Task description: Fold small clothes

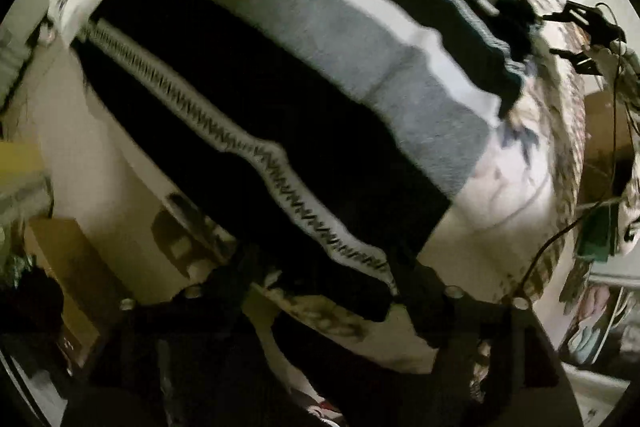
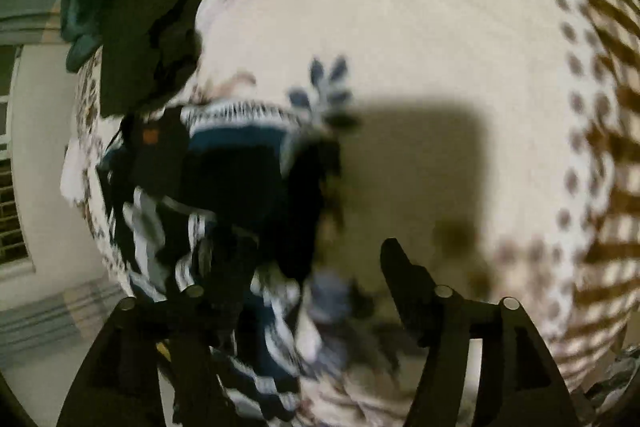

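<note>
Left wrist alone shows gray band [image 1: 404,95] (blurred) on clothes.

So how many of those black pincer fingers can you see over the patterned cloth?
2, both on the right gripper: one finger over bare bedspread, the other over striped clothes. Others may be hidden.
</note>
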`<control>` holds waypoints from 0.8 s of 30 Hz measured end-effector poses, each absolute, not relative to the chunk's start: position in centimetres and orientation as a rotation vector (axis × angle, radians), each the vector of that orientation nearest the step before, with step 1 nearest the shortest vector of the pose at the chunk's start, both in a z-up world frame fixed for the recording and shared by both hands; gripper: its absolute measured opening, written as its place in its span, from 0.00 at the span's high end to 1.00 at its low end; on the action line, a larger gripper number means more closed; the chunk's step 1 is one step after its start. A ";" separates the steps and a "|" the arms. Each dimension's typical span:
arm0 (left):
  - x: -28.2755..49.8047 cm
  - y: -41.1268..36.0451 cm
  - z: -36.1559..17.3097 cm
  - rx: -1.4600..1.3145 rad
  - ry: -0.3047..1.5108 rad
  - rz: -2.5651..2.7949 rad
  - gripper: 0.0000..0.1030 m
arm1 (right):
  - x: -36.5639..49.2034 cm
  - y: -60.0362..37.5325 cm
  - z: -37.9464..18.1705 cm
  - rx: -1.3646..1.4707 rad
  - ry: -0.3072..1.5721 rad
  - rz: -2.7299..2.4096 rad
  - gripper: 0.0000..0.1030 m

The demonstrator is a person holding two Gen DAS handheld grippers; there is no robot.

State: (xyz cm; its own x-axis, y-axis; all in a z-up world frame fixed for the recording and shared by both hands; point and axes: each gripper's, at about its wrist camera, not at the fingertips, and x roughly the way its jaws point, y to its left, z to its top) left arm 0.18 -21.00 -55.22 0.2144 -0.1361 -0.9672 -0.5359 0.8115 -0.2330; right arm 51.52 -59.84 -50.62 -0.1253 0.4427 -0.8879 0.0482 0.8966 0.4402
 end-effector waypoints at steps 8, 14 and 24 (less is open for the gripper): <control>4.3 -27.5 -58.9 -0.368 1.425 0.159 0.35 | 47.9 -63.8 -51.7 0.459 1.684 0.322 0.32; 7.2 -32.7 -63.2 -0.092 1.473 0.124 0.38 | 48.9 -63.8 -53.2 0.616 1.649 0.357 0.32; 6.5 -29.0 -58.4 -0.075 1.352 0.169 0.94 | 52.5 -61.5 -56.0 0.878 1.598 0.323 0.54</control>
